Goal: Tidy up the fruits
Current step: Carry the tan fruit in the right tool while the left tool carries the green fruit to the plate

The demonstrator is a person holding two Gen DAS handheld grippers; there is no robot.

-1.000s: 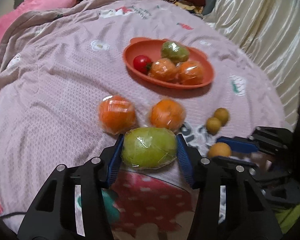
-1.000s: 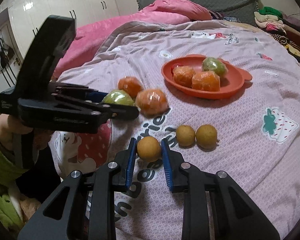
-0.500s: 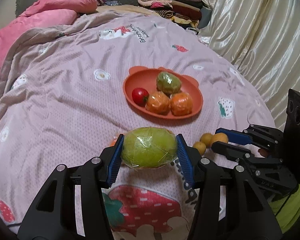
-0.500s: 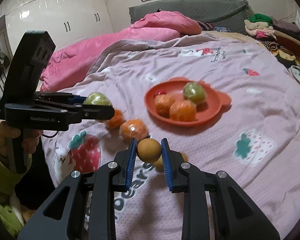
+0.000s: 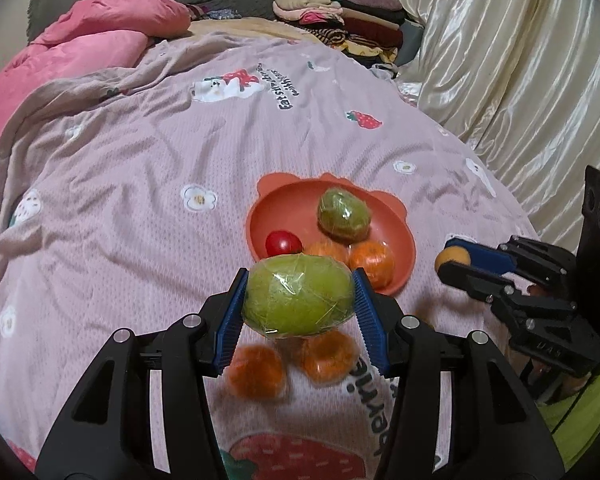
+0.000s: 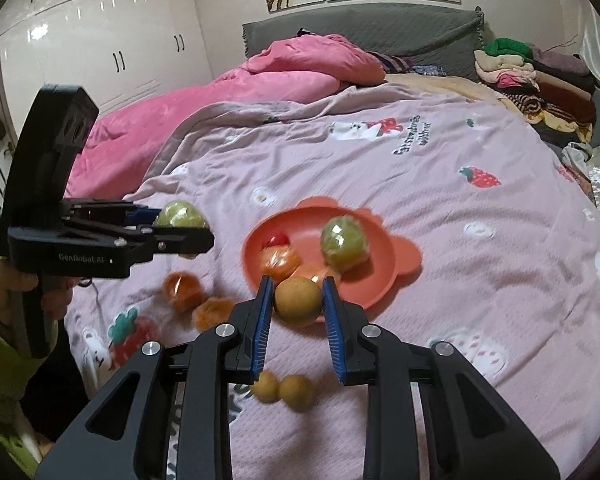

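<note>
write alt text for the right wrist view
The right gripper holds a small brown fruit above a pink bedspread, near an orange plate of wrapped fruit. At left, the left gripper holds a wrapped green fruit.

left gripper (image 5: 298,307): up off the bedspread (image 5: 140,184) now, wrapped green fruit (image 5: 299,295) carried with it, closing in on the orange plate (image 5: 400,264)
right gripper (image 6: 294,300): lifted too, small brown fruit (image 6: 298,301) riding along, now at the plate's near rim
two wrapped oranges (image 5: 292,360): were ahead of the green fruit, now down below it on the bedspread
two small brown fruits (image 6: 286,391): left behind on the bedspread, now under the right gripper
</note>
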